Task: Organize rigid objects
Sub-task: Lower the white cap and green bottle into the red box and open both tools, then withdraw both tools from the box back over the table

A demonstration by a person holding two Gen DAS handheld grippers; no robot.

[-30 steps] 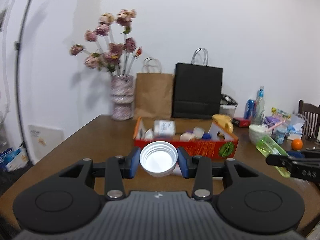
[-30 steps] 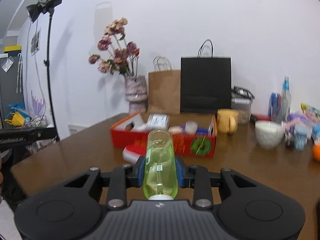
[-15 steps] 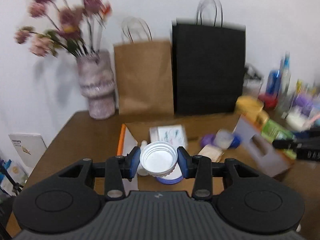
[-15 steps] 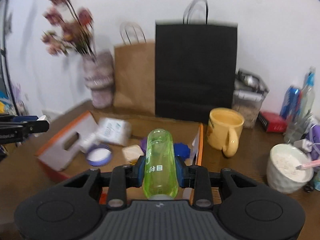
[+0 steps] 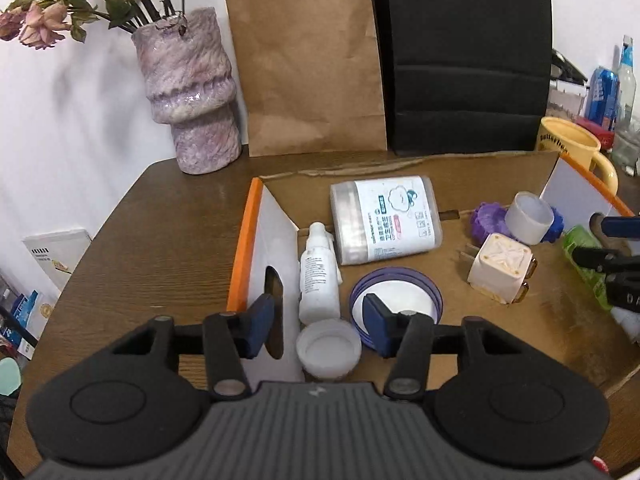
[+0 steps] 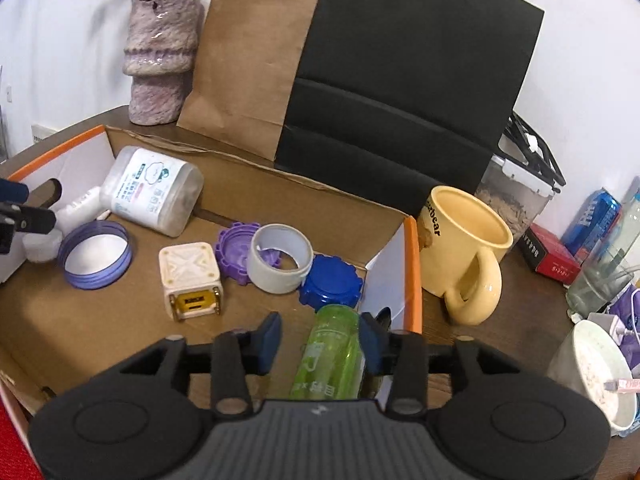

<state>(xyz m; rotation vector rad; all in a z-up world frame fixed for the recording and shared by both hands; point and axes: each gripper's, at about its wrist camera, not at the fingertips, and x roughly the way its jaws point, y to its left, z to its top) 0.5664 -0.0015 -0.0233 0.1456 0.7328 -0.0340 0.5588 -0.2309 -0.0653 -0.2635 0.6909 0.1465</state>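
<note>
Tongs (image 5: 316, 322) opening over white cap (image 5: 329, 349) beside box wall (image 5: 267, 248).

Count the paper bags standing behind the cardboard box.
2: a brown paper bag on the left, next to the vase, and a black paper bag on its right. None seems hidden.

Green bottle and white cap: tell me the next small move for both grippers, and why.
Probably lift both grippers straight up and clear. The left gripper is opening around the white cap, the right gripper around the green bottle, and both items appear to lie inside the cardboard box.
</note>
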